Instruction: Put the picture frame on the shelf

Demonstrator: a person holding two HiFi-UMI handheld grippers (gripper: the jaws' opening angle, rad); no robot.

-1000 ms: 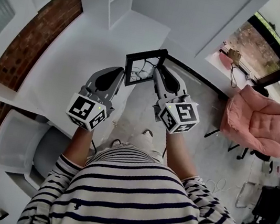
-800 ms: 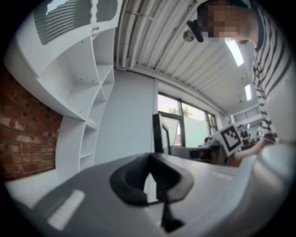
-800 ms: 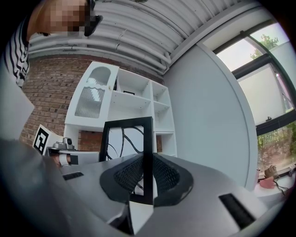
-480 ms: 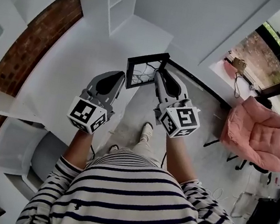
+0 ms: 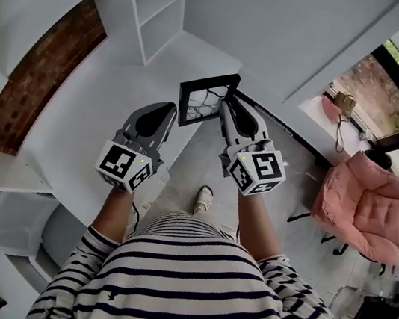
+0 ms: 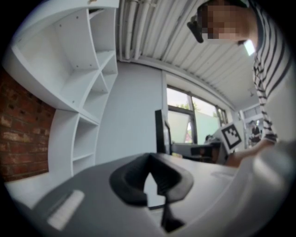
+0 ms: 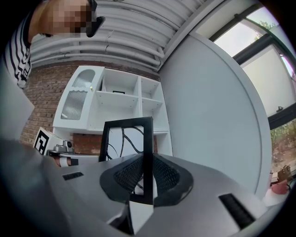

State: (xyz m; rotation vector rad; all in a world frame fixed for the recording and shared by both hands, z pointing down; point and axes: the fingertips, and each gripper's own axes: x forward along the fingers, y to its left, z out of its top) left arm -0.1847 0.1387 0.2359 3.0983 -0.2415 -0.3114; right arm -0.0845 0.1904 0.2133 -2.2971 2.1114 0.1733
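Transport is the step we judge to be in hand: the right gripper (image 5: 228, 112) is clenched on the picture frame (image 5: 206, 100), its pads pinching the frame's right-hand bar, so that the black frame stands upright in the air in front of us, over the edge of the white counter (image 5: 84, 124). The left gripper (image 5: 164, 115) hangs just beside the frame at its 8 o'clock with its jaws drawn together on nothing. The shelf (image 5: 161, 6), a white unit with open, bare compartments, rises from the back of the counter at 11 o'clock from the frame and well apart from it. The next move, we think, calls for a reach up and leftward, keeping the frame upright and lowering its bottom bar flat onto a board before letting go; a thin frame like this may tip if released early. The counter is smooth and white, and a brick wall (image 5: 34, 86) backs it at 9 o'clock. A window (image 5: 376, 78) shows at 2 o'clock and a pink chair (image 5: 364, 192) at 3 o'clock on the pale floor (image 5: 199, 159).
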